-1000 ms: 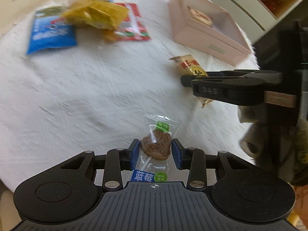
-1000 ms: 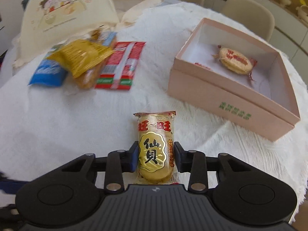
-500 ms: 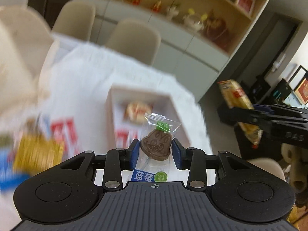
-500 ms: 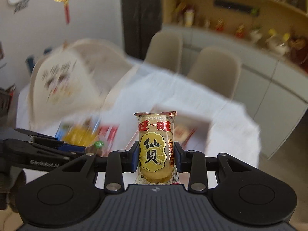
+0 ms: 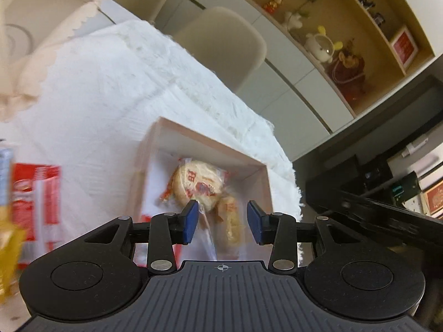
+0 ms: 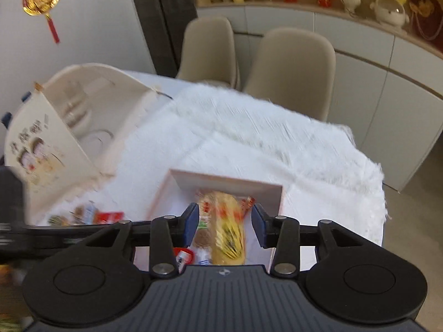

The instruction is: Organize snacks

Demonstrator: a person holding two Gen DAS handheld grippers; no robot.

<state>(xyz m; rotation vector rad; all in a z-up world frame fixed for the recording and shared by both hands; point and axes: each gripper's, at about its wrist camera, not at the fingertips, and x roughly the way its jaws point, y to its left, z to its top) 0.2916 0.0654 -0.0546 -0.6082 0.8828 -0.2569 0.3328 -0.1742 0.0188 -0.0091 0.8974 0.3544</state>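
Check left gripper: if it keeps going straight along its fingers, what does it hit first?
Probably the snacks in the pink box. The left gripper is open, pointing down into it; a yellow packet shows between its fingers, with the round cracker just beyond. Blur hides the exact depth.

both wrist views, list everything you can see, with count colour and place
pink box: one, open, on the white tablecloth
round rice cracker: one, tan and red, inside the box
yellow senbei pack: one, blurred, in the box
brown cookie packet: one, clear wrap, beside the senbei pack
red sachet: one, on the cloth left of the box
cream paper bag: one, far left
beige chairs: two, behind the table
left gripper: black, blue pads, jaws open
right gripper: same, jaws open
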